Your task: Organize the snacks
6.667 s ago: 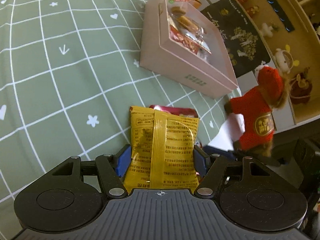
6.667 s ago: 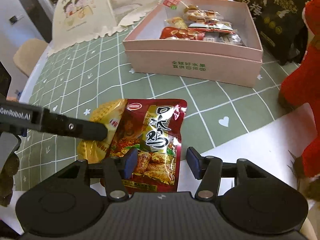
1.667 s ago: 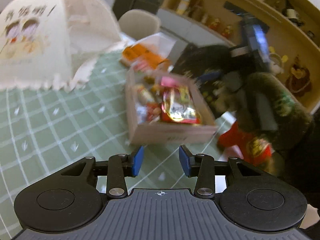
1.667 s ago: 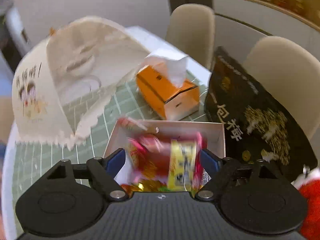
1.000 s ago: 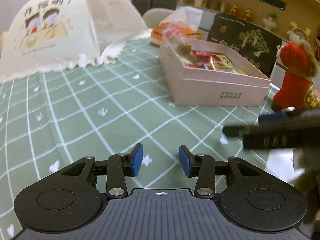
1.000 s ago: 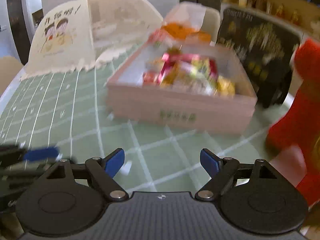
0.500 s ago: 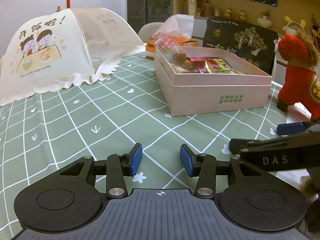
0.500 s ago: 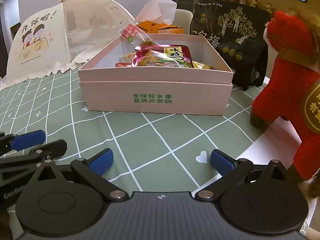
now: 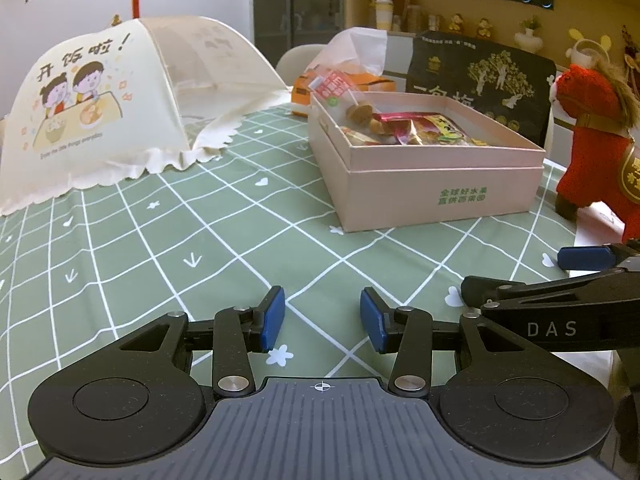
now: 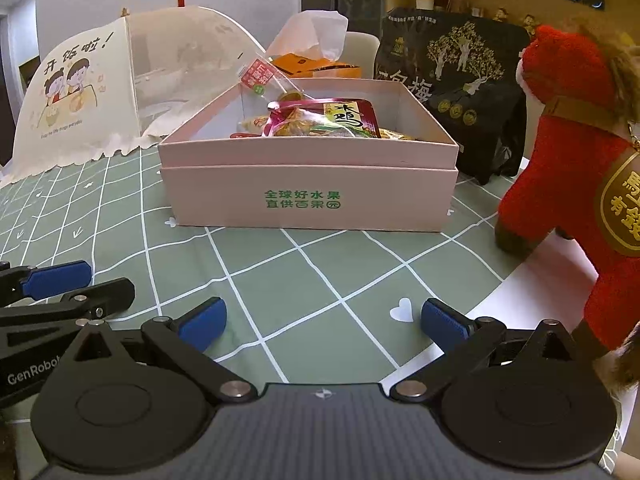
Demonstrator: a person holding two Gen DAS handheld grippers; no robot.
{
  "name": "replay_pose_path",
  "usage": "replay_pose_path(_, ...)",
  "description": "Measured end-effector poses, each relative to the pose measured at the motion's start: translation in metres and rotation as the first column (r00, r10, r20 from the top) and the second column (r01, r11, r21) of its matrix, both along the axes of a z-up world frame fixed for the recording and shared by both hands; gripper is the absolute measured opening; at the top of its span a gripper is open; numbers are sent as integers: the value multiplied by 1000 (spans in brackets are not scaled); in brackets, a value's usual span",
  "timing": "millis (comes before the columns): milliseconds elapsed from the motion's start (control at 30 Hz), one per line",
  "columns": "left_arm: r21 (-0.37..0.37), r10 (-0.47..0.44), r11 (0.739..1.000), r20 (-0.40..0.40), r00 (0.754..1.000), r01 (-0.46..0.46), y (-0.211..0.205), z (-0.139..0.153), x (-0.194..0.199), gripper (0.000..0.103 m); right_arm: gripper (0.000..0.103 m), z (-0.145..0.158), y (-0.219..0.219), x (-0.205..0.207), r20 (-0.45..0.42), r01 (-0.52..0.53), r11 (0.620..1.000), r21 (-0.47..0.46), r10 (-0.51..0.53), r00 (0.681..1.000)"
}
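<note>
Left gripper (image 9: 322, 318) part open, empty | right gripper (image 10: 323, 322) wide, just opened, empty | snacks (image 10: 320, 122) in pink box (image 10: 312, 192) | check the table (image 9: 240, 240) for strays first.

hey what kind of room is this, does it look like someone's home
Probably a home dining room: a table with a green checked cloth, a mesh food cover, a tissue box, and shelves of figurines behind.
</note>
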State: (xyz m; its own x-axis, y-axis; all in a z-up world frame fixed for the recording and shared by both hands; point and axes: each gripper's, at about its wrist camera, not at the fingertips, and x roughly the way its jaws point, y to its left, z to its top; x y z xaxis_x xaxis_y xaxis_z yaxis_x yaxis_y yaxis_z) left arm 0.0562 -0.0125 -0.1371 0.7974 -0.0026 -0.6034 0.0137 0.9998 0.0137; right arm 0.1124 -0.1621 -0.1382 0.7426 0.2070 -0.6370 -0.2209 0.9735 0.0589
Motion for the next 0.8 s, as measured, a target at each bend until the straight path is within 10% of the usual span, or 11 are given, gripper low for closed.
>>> replay_pose_path(800, -3, 2, 1000, 0, 1000, -2, 0, 0, 0, 48, 103, 0, 1, -1, 1, 2, 1000, 0, -2, 1000)
